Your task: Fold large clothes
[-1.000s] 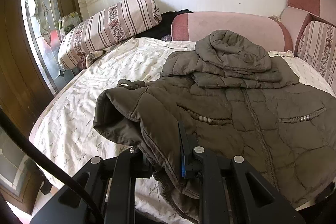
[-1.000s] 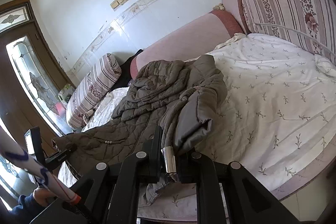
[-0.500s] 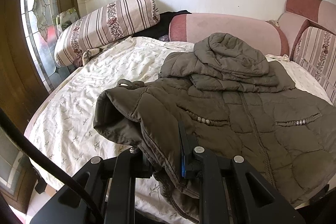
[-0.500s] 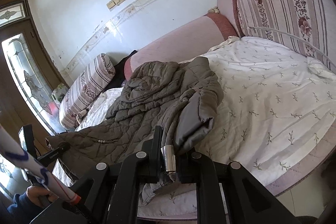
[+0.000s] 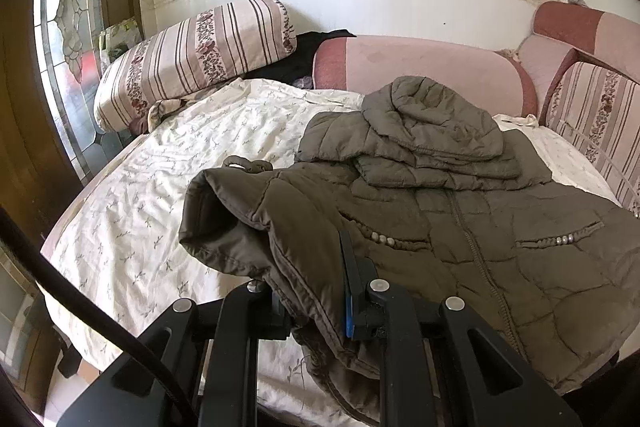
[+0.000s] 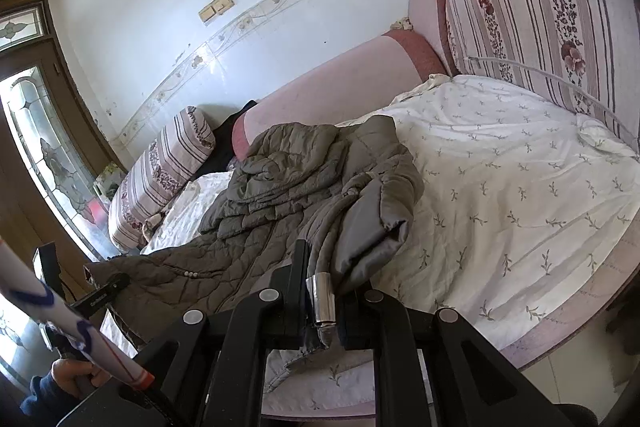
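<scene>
With the olive padded jacket [image 5: 460, 227] lying front-up across the round bed [image 5: 140, 211], the left gripper [image 5: 316, 307] and right gripper [image 6: 320, 299] are each pinching a hem corner near the bed's edge, seemingly preparing a lengthwise fold requiring both corners lifted evenly toward the hood.

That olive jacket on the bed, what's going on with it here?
A person is folding the padded jacket on the bed with two handheld grippers. The left gripper is clamped on its bottom hem near one corner; the right gripper is clamped on the opposite edge. The hood lies folded over the chest.
</scene>
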Demonstrator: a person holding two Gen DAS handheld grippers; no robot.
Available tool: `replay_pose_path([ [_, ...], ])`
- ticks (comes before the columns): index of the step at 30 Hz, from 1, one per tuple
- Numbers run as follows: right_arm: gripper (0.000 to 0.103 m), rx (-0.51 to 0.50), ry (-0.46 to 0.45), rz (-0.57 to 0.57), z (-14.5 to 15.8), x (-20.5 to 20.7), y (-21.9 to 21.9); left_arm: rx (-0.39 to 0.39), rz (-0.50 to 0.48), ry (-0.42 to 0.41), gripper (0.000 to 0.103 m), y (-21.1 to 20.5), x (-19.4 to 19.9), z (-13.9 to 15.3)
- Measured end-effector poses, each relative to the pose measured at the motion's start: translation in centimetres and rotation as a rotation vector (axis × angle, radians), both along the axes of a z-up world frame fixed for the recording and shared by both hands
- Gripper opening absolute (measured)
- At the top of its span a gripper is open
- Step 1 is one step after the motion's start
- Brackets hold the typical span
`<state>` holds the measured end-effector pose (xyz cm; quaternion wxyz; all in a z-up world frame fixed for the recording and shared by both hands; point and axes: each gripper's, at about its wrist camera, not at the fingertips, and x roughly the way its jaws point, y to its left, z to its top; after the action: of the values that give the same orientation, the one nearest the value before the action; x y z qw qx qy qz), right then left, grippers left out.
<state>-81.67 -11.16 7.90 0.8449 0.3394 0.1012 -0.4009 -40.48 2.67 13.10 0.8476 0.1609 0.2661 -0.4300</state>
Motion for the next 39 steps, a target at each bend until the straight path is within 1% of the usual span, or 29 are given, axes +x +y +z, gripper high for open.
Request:
replay_pose_path([
  [9,0.012,0.0,0.0,-0.01,0.4,0.1,-0.4,-0.014,-0.013,0.002,0.017,-0.2,0.3,-0.1],
  [20,0.012,0.013,-0.001,-0.021,1.7,0.1,-1.5,-0.058,-0.034,0.032,0.017,-0.6,1.7,0.2],
  [25,0.012,0.008,0.014,-0.023,2.4,0.6,-2.0,-0.064,-0.045,0.044,0.017,-1.1,2.4,0.3],
  [29,0.011,-0.006,0.034,-0.018,3.5,1.4,-2.5,-0.056,-0.06,0.075,0.018,-1.2,3.3,0.4],
  [33,0.011,-0.008,0.029,-0.018,5.0,2.2,-3.6,-0.052,-0.086,0.1,0.018,-1.4,4.1,0.8],
  [39,0.011,-0.021,0.013,-0.026,7.5,3.4,-5.9,-0.063,-0.125,0.135,0.018,-2.4,5.7,2.5],
])
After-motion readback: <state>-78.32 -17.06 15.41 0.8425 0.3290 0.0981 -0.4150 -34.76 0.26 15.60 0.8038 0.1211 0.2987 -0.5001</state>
